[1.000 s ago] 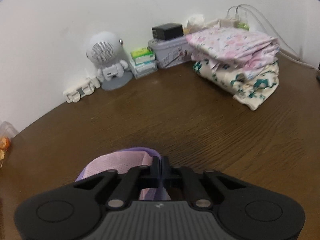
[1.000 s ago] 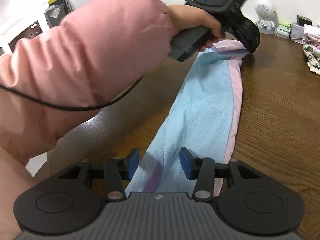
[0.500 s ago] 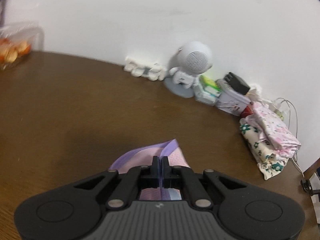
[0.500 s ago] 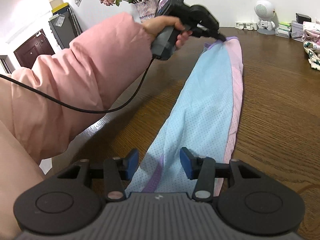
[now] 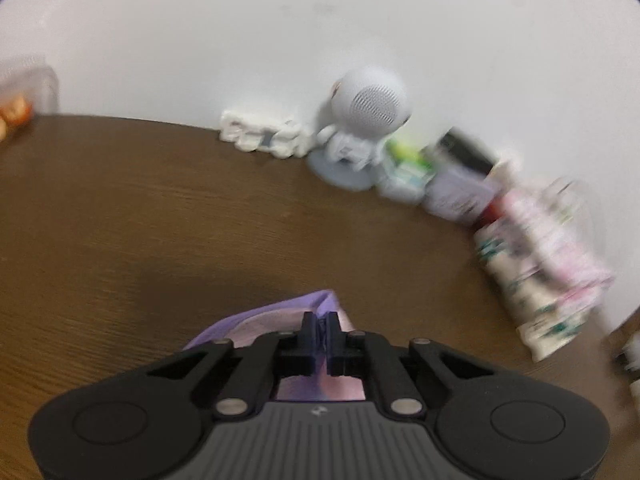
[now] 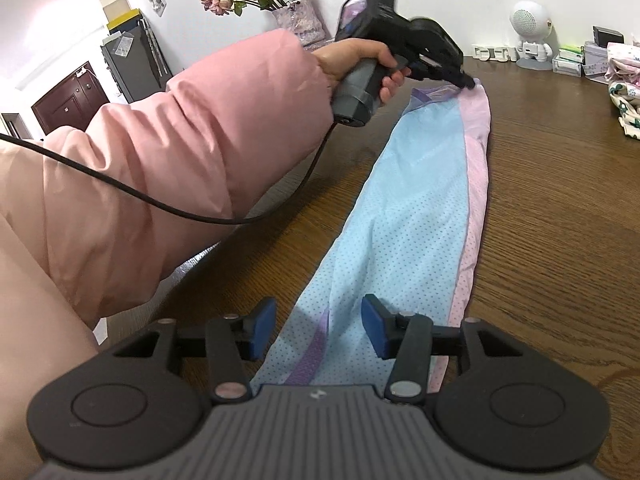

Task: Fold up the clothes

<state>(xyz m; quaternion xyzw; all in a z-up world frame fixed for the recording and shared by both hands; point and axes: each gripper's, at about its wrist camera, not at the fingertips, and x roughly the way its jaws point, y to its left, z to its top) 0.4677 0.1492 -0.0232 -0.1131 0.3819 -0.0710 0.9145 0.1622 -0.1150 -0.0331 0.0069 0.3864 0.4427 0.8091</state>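
My left claw (image 5: 321, 326) clamped on far purple end of garment (image 6: 416, 216). Garment lies stretched long on wooden surface (image 6: 560, 240). My right claw (image 6: 319, 330) gapes apart over near end, gripping nothing. Folded clothes pile (image 5: 548, 264) well apart, by wall.

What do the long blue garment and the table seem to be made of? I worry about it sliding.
The blue and pink garment looks like a thin, light mesh knit, probably synthetic: fine dots cover it like small perforations, and it lies limp and flat. The table looks like dark brown wood or wood veneer, with visible grain lines and a mild sheen, so a fairly smooth top.
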